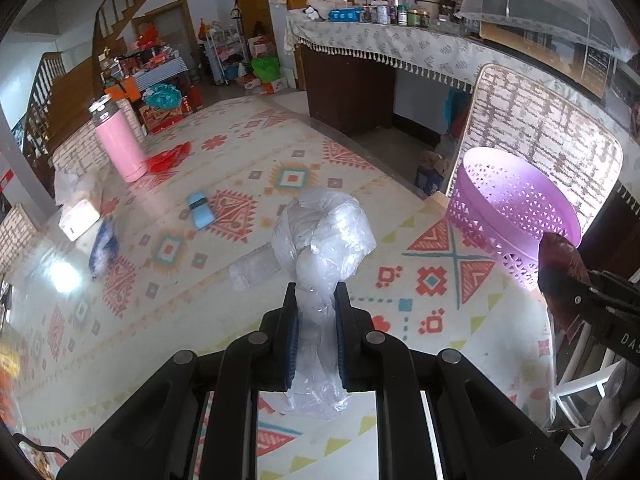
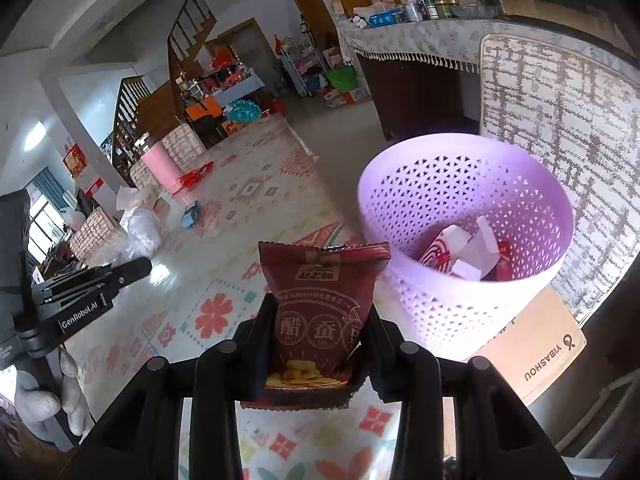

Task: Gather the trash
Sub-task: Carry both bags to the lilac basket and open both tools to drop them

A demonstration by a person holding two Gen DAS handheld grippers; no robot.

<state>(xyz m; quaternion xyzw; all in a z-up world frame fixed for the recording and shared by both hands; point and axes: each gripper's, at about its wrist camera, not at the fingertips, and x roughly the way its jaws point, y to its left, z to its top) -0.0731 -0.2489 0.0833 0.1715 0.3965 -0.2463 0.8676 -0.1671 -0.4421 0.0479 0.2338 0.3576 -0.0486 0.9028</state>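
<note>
My left gripper (image 1: 316, 294) is shut on a crumpled clear plastic bag (image 1: 324, 236) and holds it above the patterned table. My right gripper (image 2: 320, 304) is shut on a dark red snack packet (image 2: 322, 304), held just left of the purple perforated basket (image 2: 460, 300). The basket holds a white and red carton (image 2: 452, 254). In the left wrist view the basket (image 1: 508, 216) stands at the table's right edge, with the right gripper and red packet (image 1: 560, 268) beside it. The left gripper shows at the left of the right wrist view (image 2: 132, 272).
On the table lie a blue toy car (image 1: 200, 210), a pink bottle (image 1: 118, 140), red plastic (image 1: 168, 156), a white box (image 1: 78, 220) and a blue-white wrapper (image 1: 102, 248). A cardboard box (image 2: 540, 344) sits under the basket. A chair back (image 1: 540, 128) stands behind.
</note>
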